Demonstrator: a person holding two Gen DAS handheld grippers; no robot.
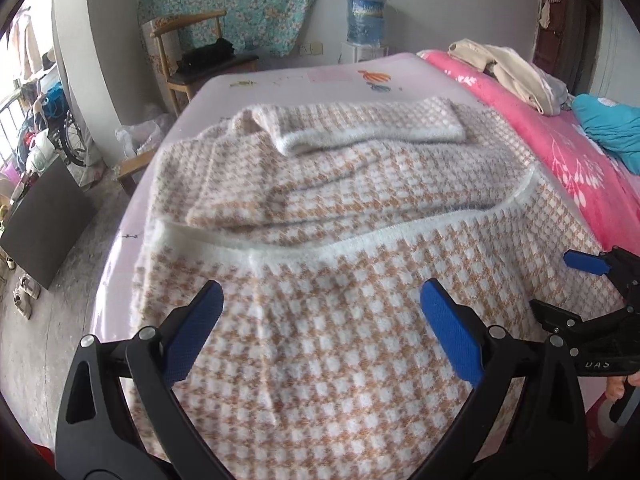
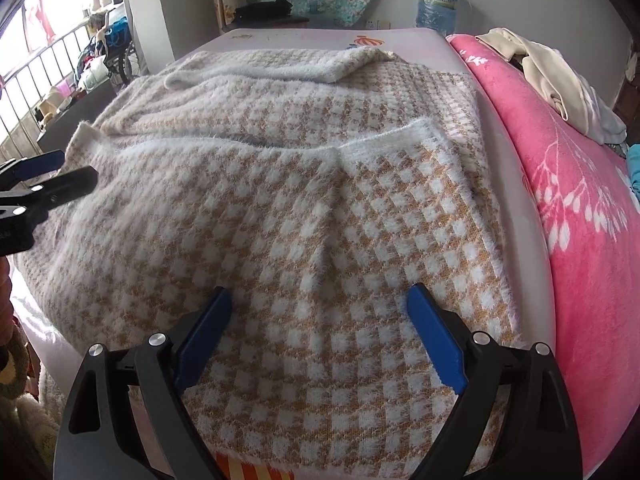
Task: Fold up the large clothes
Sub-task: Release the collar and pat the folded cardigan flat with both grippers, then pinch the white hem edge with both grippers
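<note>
Here the checked sweater (image 2: 280,200) lies under each wide, empty claw (image 2: 320,312).

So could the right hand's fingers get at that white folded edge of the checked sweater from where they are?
Probably yes. The right gripper stands open above the sweater, and the white edge lies just ahead with only flat knit between. The left gripper is off to the side, not in the way.

Daylight from a railed balcony (image 2: 36,64) falls on pale walls (image 1: 460,8), a bare grey floor (image 1: 52,300), a wooden chair (image 1: 188,60), a floral teal cloth (image 1: 240,0), a water jug (image 1: 366,18) and a pink-blanketed bed (image 2: 580,220).
</note>
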